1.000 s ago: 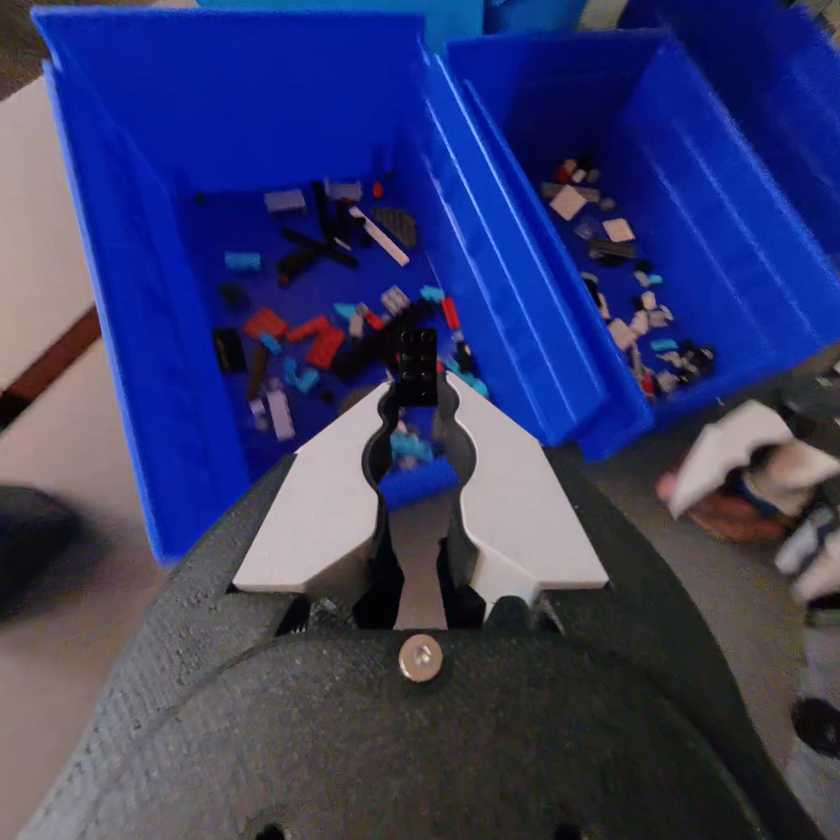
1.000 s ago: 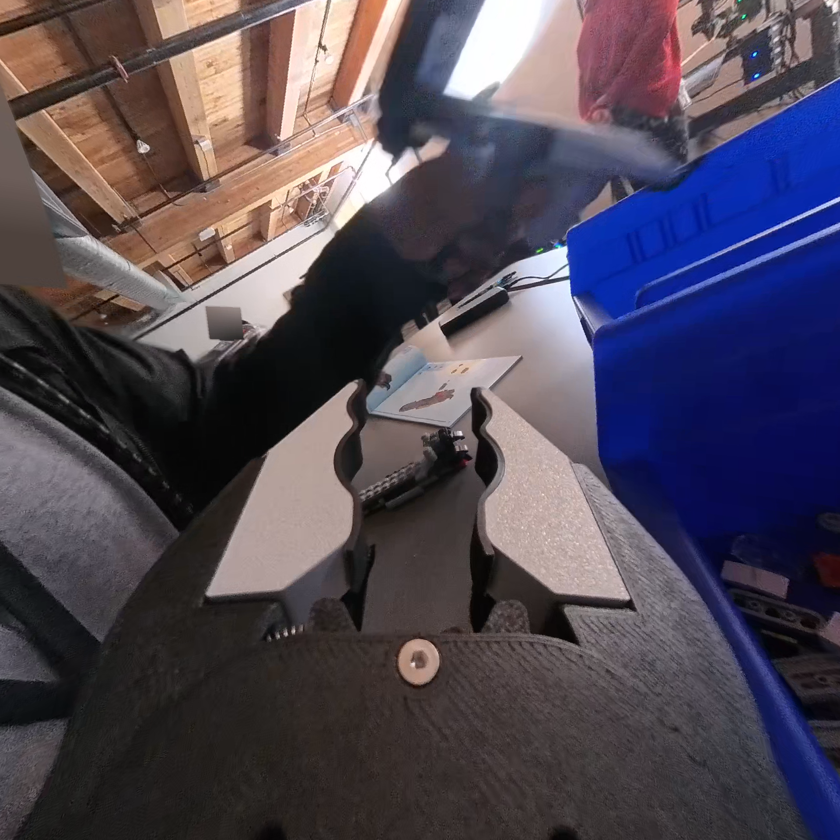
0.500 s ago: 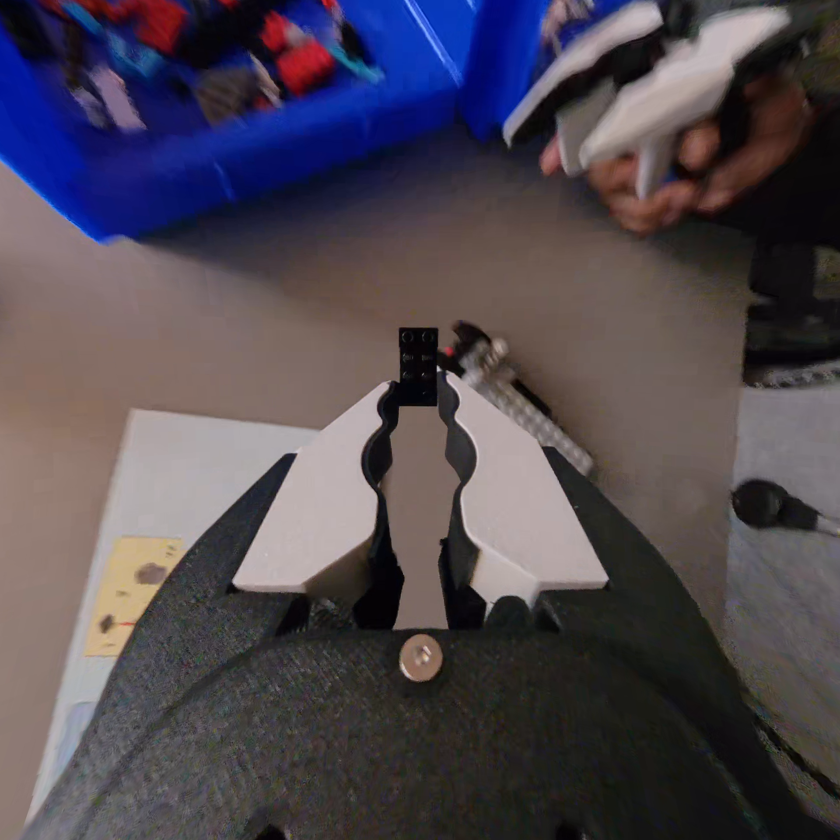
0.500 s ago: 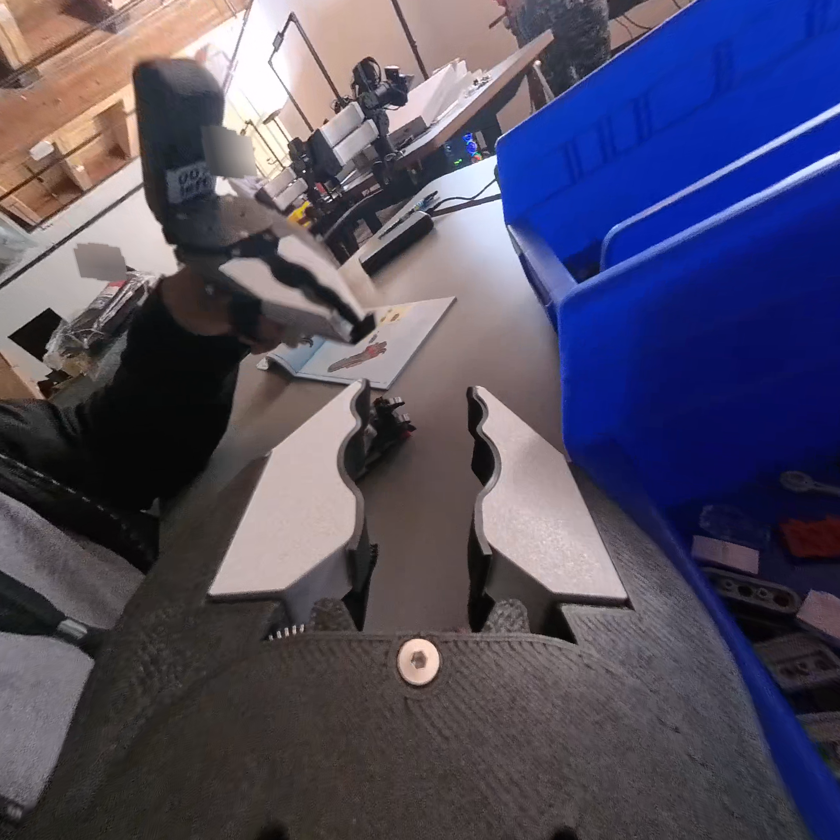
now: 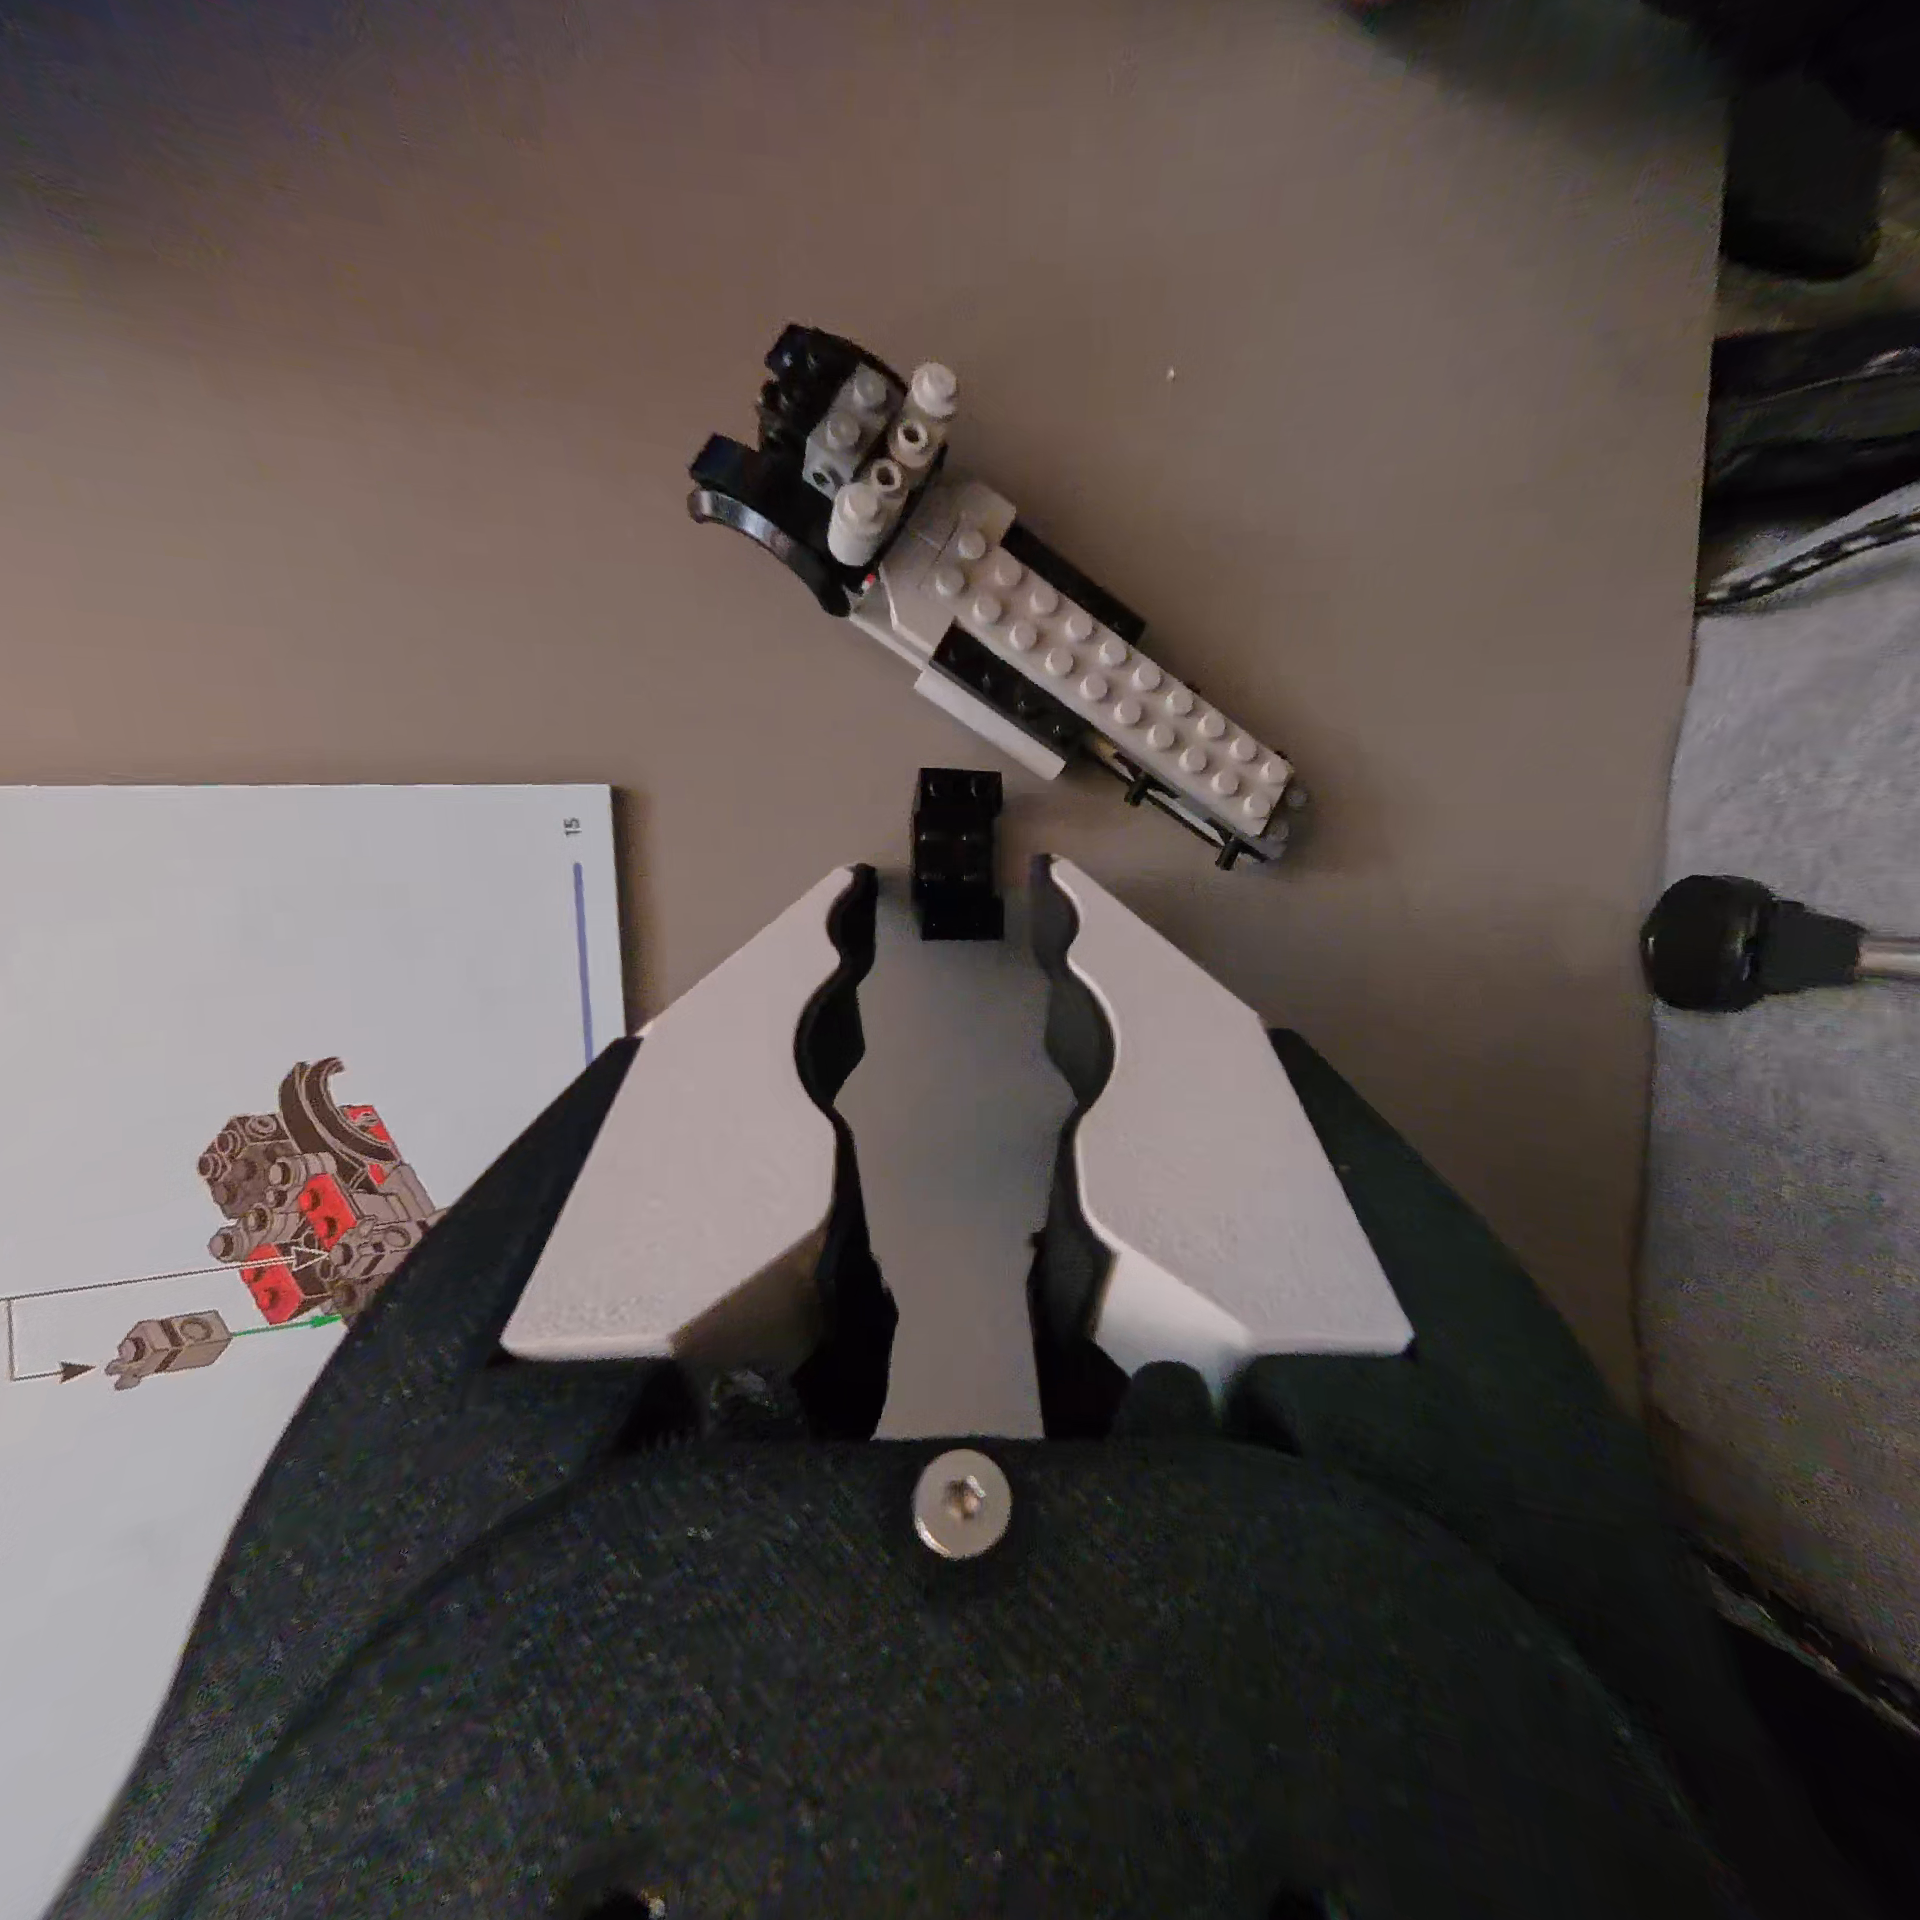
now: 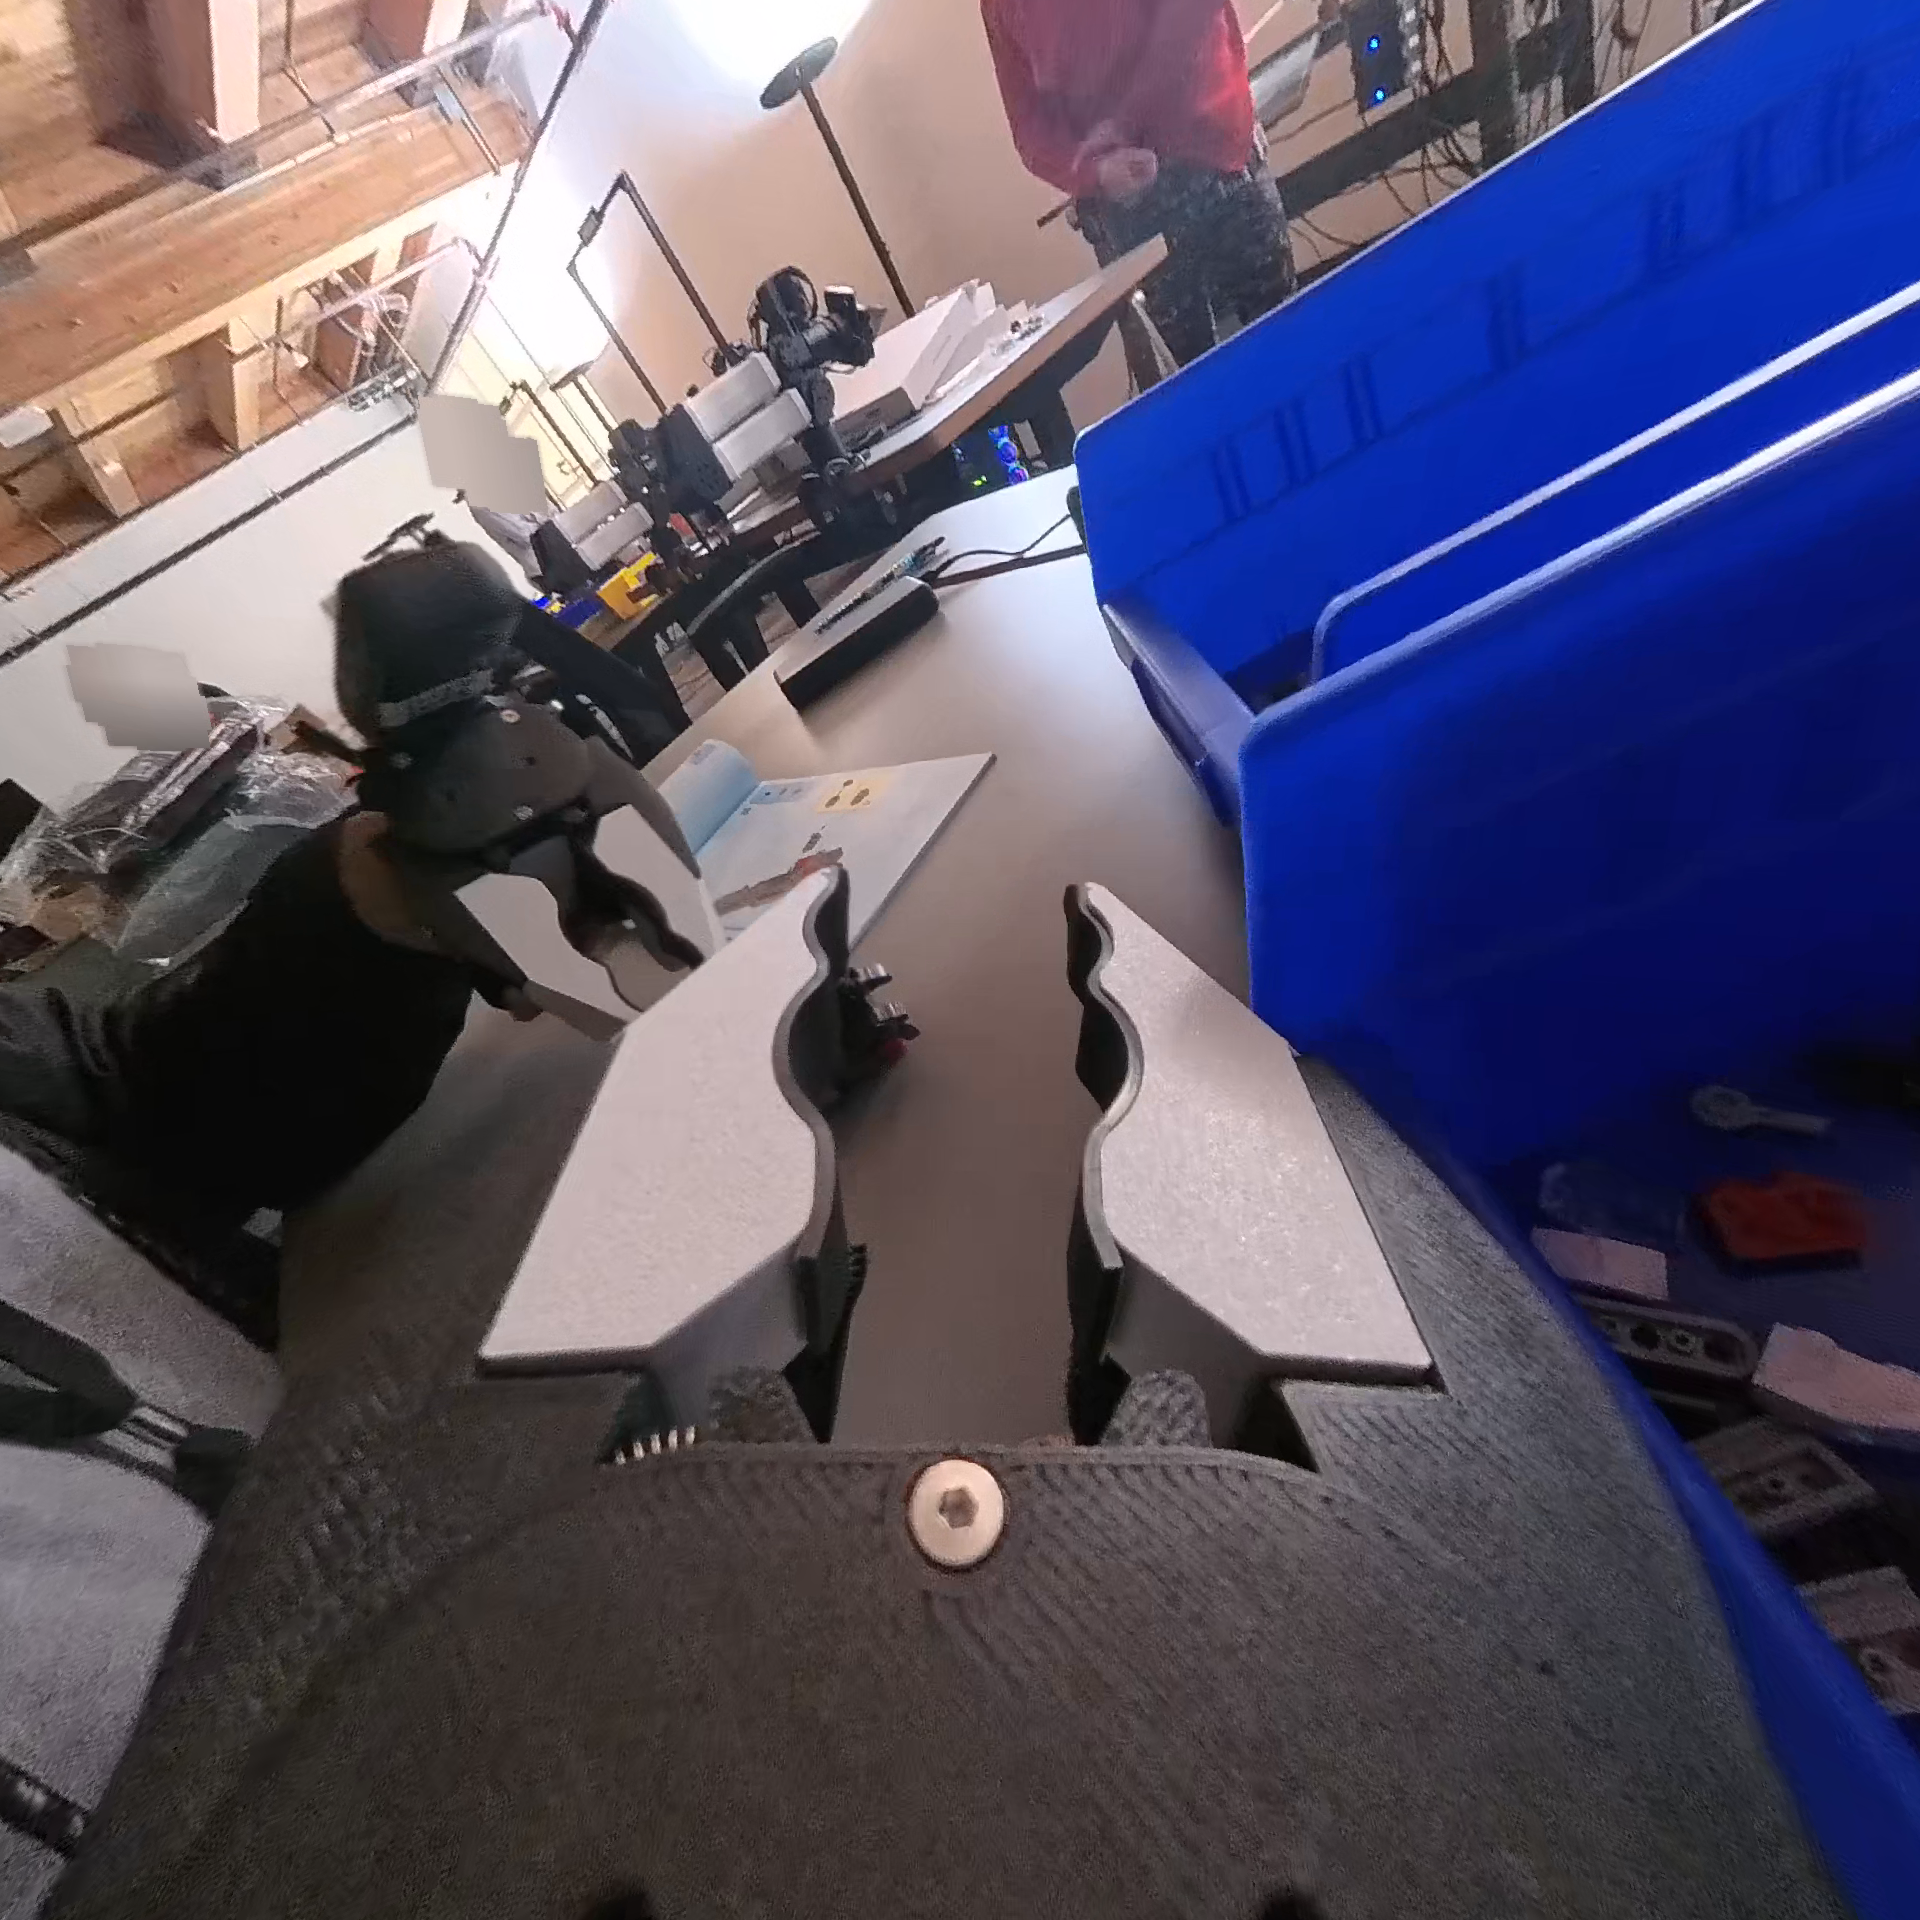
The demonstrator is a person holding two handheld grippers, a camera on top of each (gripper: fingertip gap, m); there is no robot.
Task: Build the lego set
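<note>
While the black brick [image 5: 958, 868] lies loose on the table [image 5: 364, 468] between the parted left gripper [image 5: 954, 883] fingertips, near the half-built model [image 5: 997, 592], most building remains; right gripper [image 6: 956, 914] gapes empty beside blue bins [image 6: 1558, 831].

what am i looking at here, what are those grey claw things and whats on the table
Each picture comes from a camera mounted on a hand-held gripper that a person carries, looking forward along its two grey fingers. The left hand-held gripper looks down on a grey table. Its jaws stand apart, and a small black lego brick sits between the tips, not pinched. Beyond it lies a partly built white and black lego model, and to the left an instruction booklet. The right hand-held gripper is open and empty, beside blue bins of loose pieces.
</note>
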